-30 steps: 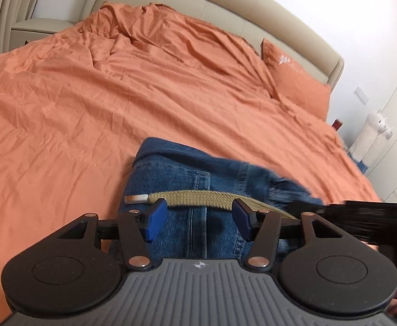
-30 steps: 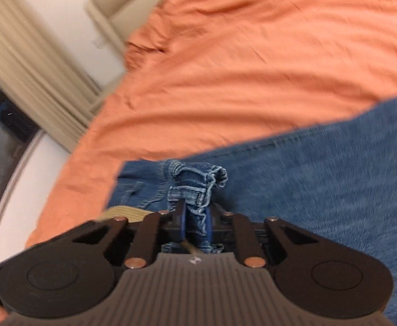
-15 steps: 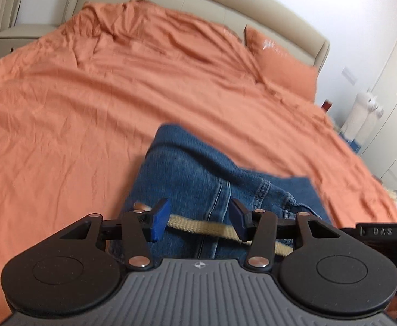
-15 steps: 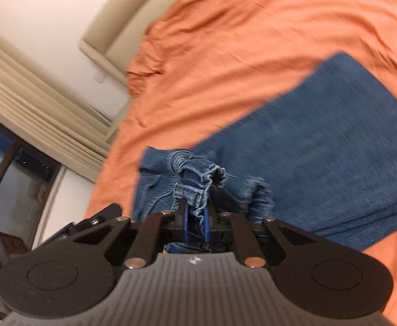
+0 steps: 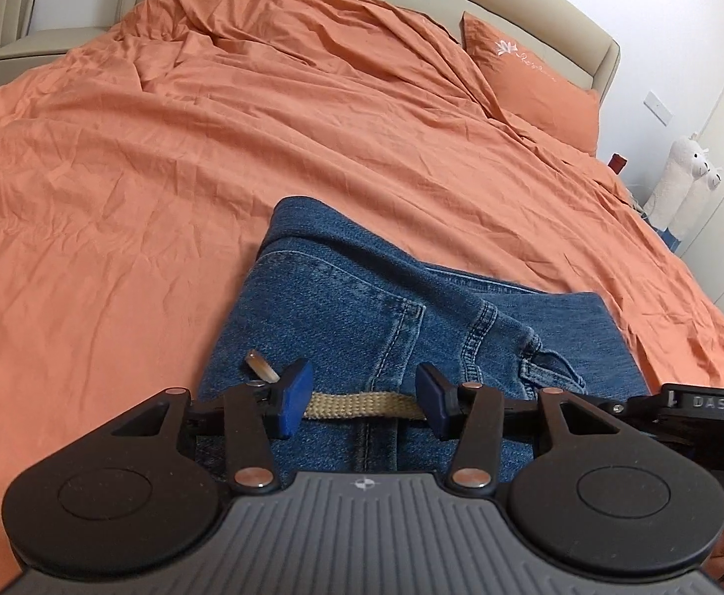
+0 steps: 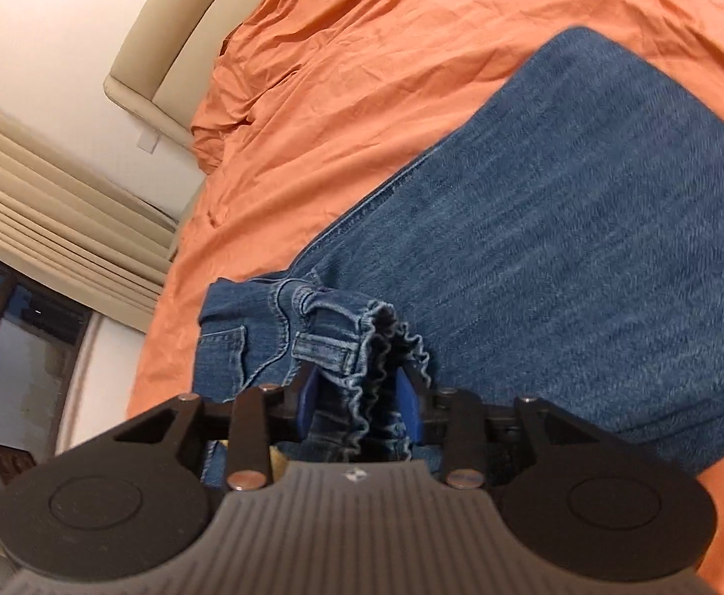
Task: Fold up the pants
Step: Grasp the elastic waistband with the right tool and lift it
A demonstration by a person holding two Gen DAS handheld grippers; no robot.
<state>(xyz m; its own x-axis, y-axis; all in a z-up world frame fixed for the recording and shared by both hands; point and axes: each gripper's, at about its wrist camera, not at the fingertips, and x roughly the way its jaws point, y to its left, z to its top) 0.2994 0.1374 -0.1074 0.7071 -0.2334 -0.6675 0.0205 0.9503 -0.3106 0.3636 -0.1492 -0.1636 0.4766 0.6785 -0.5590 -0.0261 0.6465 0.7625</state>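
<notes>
The jeans (image 5: 362, 317) lie on the bed (image 5: 163, 158), spread over its orange sheet, and I see them from both wrist cameras. In my left view the waist end sits nearest me, with a seamed pocket and a belt loop showing, and a tan woven belt (image 5: 362, 405) runs across just in front of the left tool (image 5: 362, 399). That tool is open: its blue pads (image 5: 292, 396) stand well apart, one on each side of the belt stretch, and I cannot tell whether they touch the belt or hang just above it. The belt's tip (image 5: 261, 369) pokes up beside the left-hand pad. In my right view the right tool (image 6: 359, 399) has its pads spread somewhat with a gathered bunch of ruffled waistband (image 6: 372, 347) sitting between them; I cannot tell from here whether it is pinching the denim or has let go. The wide leg panel (image 6: 585, 228) lies flat on the sheet beyond and to the right of that bunch. Farther off in the left view, an orange pillow (image 5: 535, 74) rests against the beige headboard (image 5: 535, 15), and a white plush toy (image 5: 679, 183) stands by the wall at the right. The right view also catches beige curtains (image 6: 54, 208) and a dark window (image 6: 10, 347) at the left.
</notes>
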